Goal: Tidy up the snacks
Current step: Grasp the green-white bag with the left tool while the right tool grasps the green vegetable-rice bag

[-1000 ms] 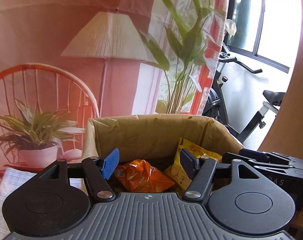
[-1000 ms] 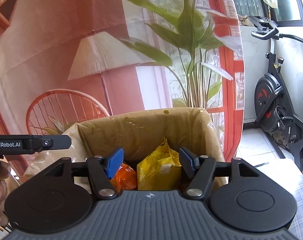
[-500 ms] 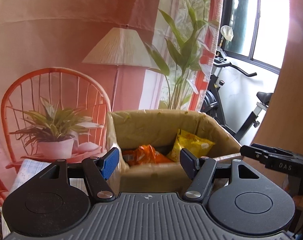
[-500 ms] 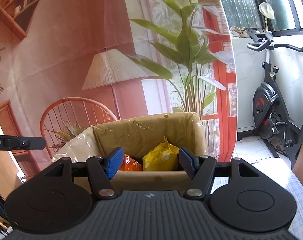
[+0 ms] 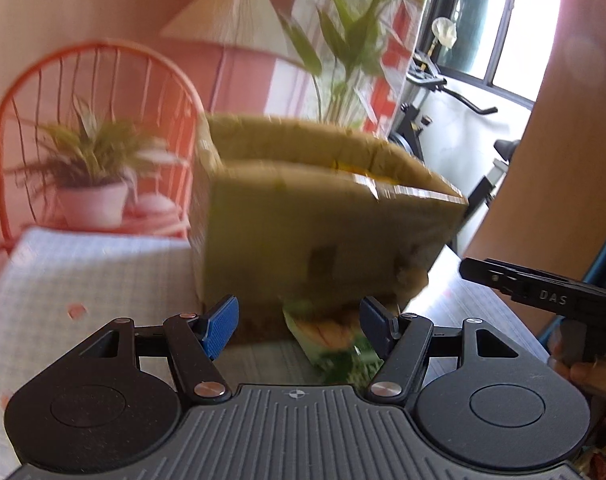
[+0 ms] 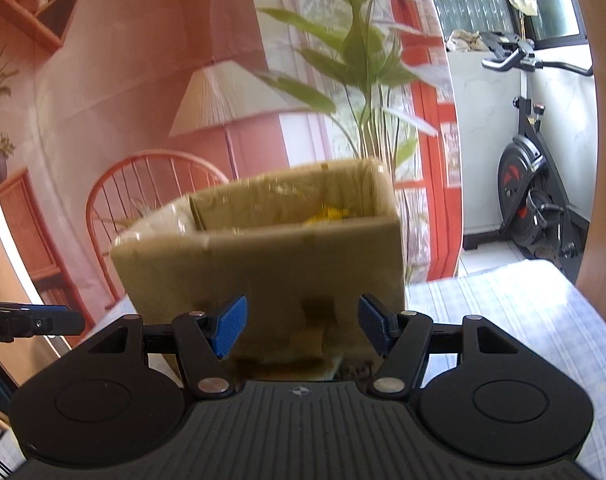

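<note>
I note both grippers, left [image 5: 296, 325] and right [image 6: 302, 325], have withdrawn from the cardboard box [image 5: 323, 236] with jaws spread and empty, a green snack packet [image 5: 331, 340] awaiting pickup.

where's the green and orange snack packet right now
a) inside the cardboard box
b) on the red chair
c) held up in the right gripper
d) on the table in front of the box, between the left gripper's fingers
d: in the left wrist view the green and orange snack packet lies on the checked tablecloth at the foot of the cardboard box, in the gap of the open left gripper.
</note>
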